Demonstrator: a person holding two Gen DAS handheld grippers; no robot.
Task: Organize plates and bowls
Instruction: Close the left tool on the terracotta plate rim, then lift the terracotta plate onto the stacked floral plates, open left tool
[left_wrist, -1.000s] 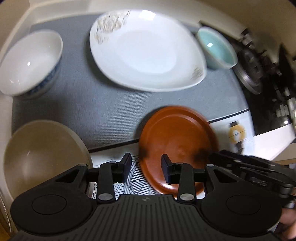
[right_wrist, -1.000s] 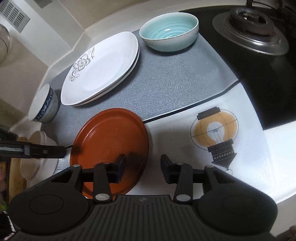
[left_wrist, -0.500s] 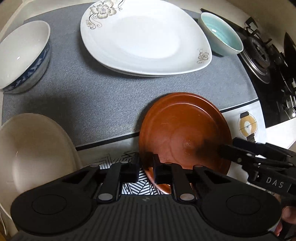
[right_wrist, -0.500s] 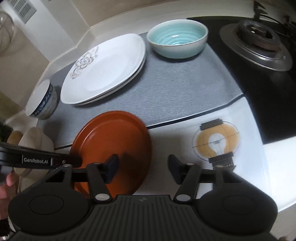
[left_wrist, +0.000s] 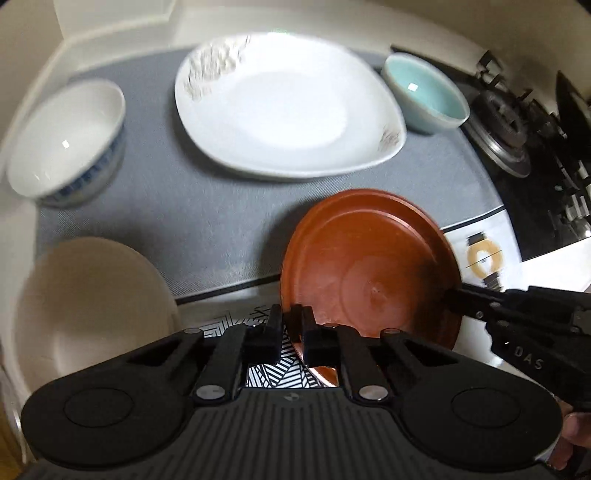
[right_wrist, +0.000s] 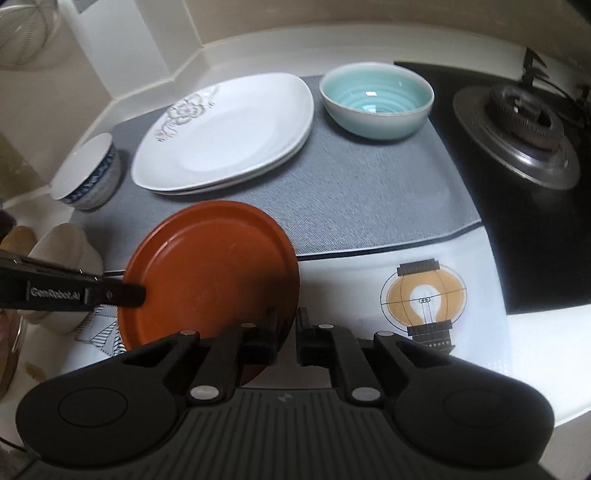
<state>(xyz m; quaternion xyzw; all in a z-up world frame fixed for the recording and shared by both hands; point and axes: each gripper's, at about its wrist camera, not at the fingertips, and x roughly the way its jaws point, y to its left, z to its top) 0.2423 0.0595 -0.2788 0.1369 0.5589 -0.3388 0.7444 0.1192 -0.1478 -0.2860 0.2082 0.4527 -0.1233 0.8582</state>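
Note:
A round brown plate (left_wrist: 369, 266) (right_wrist: 210, 266) lies half on the grey mat (left_wrist: 221, 214) (right_wrist: 369, 192), held from both sides. My left gripper (left_wrist: 290, 325) has its jaws closing tight on the plate's left rim; in the right wrist view its black fingers (right_wrist: 122, 291) reach in from the left. My right gripper (right_wrist: 287, 325) pinches the plate's right rim, jaws just closing on it; the left wrist view has it (left_wrist: 454, 299) coming in from the right. White flowered plates (left_wrist: 280, 107) (right_wrist: 229, 133) are stacked behind.
A teal bowl (left_wrist: 424, 96) (right_wrist: 376, 99) sits at the mat's back right. A blue-patterned white bowl (left_wrist: 66, 140) (right_wrist: 88, 173) and a cream bowl (left_wrist: 88, 302) (right_wrist: 62, 251) are on the left. The stove burner (right_wrist: 524, 122) is to the right, a bulb-print mat (right_wrist: 424, 299) in front.
Both grippers stood open beside the brown plate a second ago. The left closed on its rim first, then the right, and the plate now sits slightly raised between them.

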